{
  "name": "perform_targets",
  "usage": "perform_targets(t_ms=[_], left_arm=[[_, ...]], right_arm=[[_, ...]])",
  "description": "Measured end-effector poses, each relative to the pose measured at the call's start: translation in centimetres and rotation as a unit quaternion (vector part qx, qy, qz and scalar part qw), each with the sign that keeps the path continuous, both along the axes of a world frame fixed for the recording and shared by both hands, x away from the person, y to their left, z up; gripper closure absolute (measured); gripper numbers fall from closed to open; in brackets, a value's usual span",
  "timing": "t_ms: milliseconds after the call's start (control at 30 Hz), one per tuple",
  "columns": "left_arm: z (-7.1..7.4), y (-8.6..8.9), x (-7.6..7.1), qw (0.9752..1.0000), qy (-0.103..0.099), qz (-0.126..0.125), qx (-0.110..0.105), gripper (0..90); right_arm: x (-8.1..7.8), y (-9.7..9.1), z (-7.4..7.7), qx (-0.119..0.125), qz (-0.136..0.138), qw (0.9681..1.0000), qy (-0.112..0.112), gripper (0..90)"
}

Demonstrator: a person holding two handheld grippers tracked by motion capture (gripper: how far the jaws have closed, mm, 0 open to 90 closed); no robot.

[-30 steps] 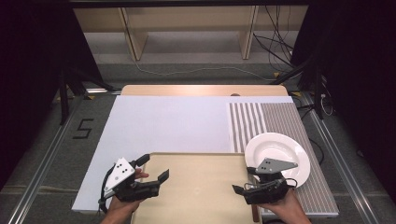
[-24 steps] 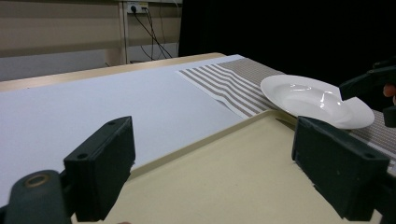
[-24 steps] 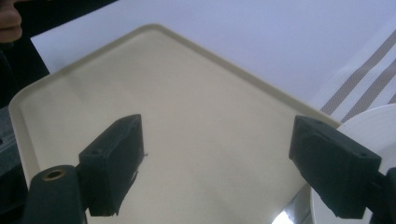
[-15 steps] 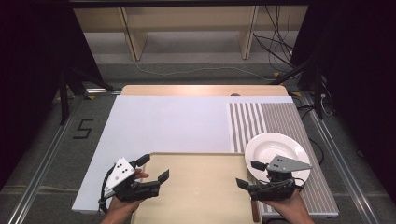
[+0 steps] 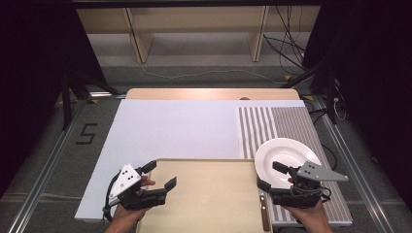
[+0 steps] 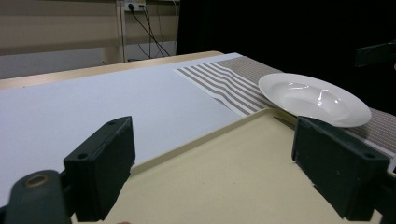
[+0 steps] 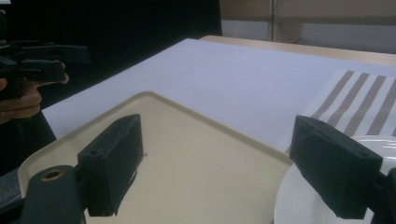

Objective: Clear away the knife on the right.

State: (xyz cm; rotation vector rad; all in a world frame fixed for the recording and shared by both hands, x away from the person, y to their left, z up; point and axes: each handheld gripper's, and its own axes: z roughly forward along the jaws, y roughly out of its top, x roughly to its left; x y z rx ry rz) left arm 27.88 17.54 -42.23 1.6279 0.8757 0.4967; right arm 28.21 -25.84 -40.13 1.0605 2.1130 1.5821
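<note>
A beige tray (image 5: 209, 199) lies at the table's near edge. To its right a white plate (image 5: 286, 156) sits on a striped placemat (image 5: 286, 121). My left gripper (image 5: 159, 175) hovers open over the tray's left end, nothing between its jaws. My right gripper (image 5: 270, 176) is open over the tray's right rim, at the plate's near edge, holding nothing. The left gripper view looks between the open left gripper (image 6: 222, 158) across the tray (image 6: 233, 177) to the plate (image 6: 308, 95). In the right gripper view, the open right gripper (image 7: 224, 161) spans tray (image 7: 196, 158) and plate rim (image 7: 292, 205).
A white mat (image 5: 180, 131) covers the table's middle and left. A wooden-handled knife (image 5: 264, 213) lies between the tray and the placemat, near the front edge. A wooden shelf (image 5: 194, 29) and cables (image 5: 291, 53) are beyond the table's far edge.
My right gripper has shifted a little to the right, toward the plate's near edge, still open. The left gripper has stayed where it was.
</note>
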Motion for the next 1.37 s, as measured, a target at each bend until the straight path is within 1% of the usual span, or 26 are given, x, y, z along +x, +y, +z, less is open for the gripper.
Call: perform_targets(t_ms=[133,333,633,1067,1367], left_arm=[[0.01,0.00,-0.01,1.0000,0.000,0.000,-0.001,13.2],[0.00,0.01,-0.03,1.0000,0.000,-0.001,-0.002,13.2],[0.02,0.12,-0.14,1.0000,-0.003,-0.001,-0.008,12.8],[0.01,0.11,-0.03,1.0000,-0.006,0.002,-0.007,12.5],[0.02,0.11,-0.02,0.9999,-0.007,0.003,-0.007,12.5]], right_arm=[[-0.16,-0.22,-0.13,0.000,0.000,1.0000,-0.003,17.6],[-0.41,-0.29,-0.35,0.001,0.003,0.9999,-0.017,16.9],[-0.76,-0.32,-0.98,-0.015,0.005,0.9998,-0.013,16.1],[-0.80,-0.35,-0.72,-0.010,0.002,0.9998,-0.018,15.9],[-0.75,-0.20,-0.69,-0.016,0.002,0.9997,-0.016,15.9]])
